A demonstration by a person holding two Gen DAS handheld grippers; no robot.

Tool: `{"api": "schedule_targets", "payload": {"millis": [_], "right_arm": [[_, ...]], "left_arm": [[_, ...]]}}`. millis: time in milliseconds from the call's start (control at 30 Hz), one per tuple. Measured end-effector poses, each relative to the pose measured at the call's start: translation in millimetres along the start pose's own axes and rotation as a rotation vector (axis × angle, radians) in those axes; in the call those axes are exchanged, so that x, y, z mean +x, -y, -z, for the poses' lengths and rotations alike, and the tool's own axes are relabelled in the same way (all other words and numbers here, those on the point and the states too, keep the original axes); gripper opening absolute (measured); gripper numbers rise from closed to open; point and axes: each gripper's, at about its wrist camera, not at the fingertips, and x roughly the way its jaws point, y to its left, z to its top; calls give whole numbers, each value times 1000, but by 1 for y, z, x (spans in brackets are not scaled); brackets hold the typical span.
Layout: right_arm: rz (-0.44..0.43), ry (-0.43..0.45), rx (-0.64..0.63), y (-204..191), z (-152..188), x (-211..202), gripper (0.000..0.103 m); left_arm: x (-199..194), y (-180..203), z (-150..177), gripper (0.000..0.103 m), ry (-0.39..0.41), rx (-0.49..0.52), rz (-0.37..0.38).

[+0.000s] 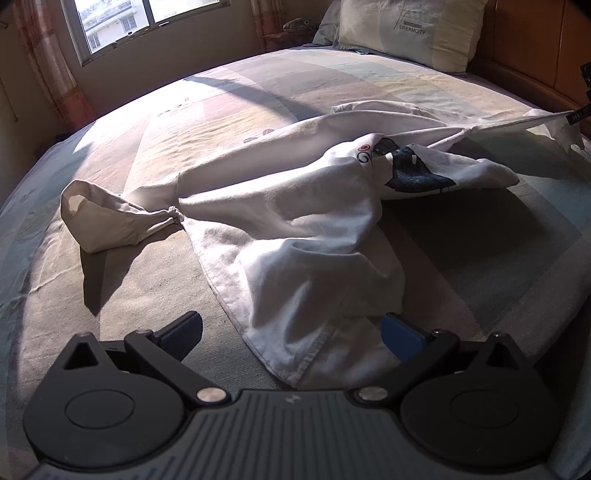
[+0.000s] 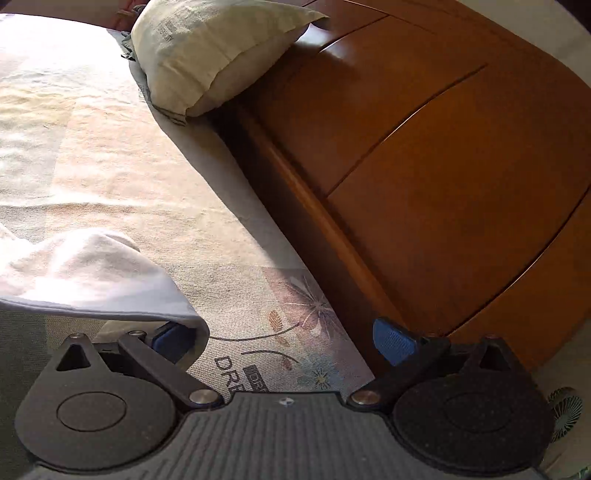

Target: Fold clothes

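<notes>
A: White shirt (image 1: 295,221) is crumpled on the bed (image 1: 129,155), right ahead of the left gripper (image 1: 291,328), with its hem running in between the fingers.

B: And those jaws are spread wide. The hem lies over the right-hand finger, the left-hand one is well clear of the cloth. Nothing pinched, I'd say it's lined up to bite that hem.

A: One sleeve trails off ahead and to the left, twisted at the seam. The printed front is bunched further ahead, to the right. Nowhere near flat, so my guess is folding hasn't started; it needs spreading first.

B: Over to the right gripper (image 2: 291,339). Also wide apart. A corner of the shirt (image 2: 92,280) drapes over its left-hand finger, the other finger sits over bare bedcover.

A: So cloth resting on it, not gripped. The far edge looks lifted off the bed, though what holds it up I can't tell.

B: Beyond that gripper, the pillow (image 2: 207,55) is well ahead and the wooden headboard (image 2: 424,166) fills its right side. There's also a small fan (image 2: 563,411) low at the right.

A: Window (image 1: 122,26) far ahead of the left one, throwing sun across the bed.
</notes>
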Motion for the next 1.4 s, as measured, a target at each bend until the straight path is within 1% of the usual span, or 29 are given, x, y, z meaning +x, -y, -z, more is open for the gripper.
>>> {"api": "schedule_targets", "payload": {"millis": [100, 167, 200, 233, 333, 367, 400, 500, 600, 700, 800, 867, 967, 1067, 1167, 1200, 1300, 1333, 1400], "right_arm": [[131, 103, -98, 0, -4, -14, 103], [239, 186, -198, -7, 1, -26, 103], [260, 210, -243, -11, 6, -29, 103], [263, 214, -274, -13, 12, -31, 103], [141, 91, -273, -8, 30, -21, 103], [109, 41, -267, -9, 39, -18, 103], [88, 9, -264, -8, 48, -18, 103], [10, -45, -243, -11, 74, -28, 103], [-108, -54, -188, -17, 88, -50, 103], [-195, -15, -186, -32, 81, -67, 103], [-281, 14, -126, -44, 53, -69, 103], [-342, 5, -44, -48, 28, -65, 103], [-415, -38, 55, -56, -9, -42, 103], [-453, -98, 64, -76, -32, -11, 103], [-402, -151, 13, -92, -30, 10, 103], [-378, -157, 10, -89, -24, 13, 103], [-327, -154, 64, -65, 6, 10, 103], [-322, -158, 92, -55, 19, 7, 103], [-359, -179, 171, -33, 44, 0, 103]], "left_arm": [[1, 4, -4, 102, 3, 6, 4], [3, 8, -6, 102, 6, 10, 8], [3, 10, -7, 102, 7, 14, 15], [4, 12, -8, 102, 8, 18, 21], [4, 16, -10, 102, 7, 33, 28], [4, 17, -10, 102, 7, 38, 30], [3, 17, -10, 102, 8, 42, 32], [0, 14, -9, 102, 11, 45, 32], [-2, 9, -7, 102, 9, 33, 17], [-7, 6, -4, 102, 13, 26, 11], [-12, 6, -2, 102, 21, 18, 19], [-14, 6, -1, 102, 17, 14, 22], [-14, 6, -1, 102, 3, 11, 6], [-11, 4, -2, 102, -12, 4, -10], [-7, 3, -4, 102, -23, 3, -20], [-5, 3, -5, 102, -22, 6, -19], [1, 6, -8, 102, -23, 16, -7], [4, 8, -9, 102, -23, 22, 0], [7, 14, -13, 102, -19, 42, 16]]}}
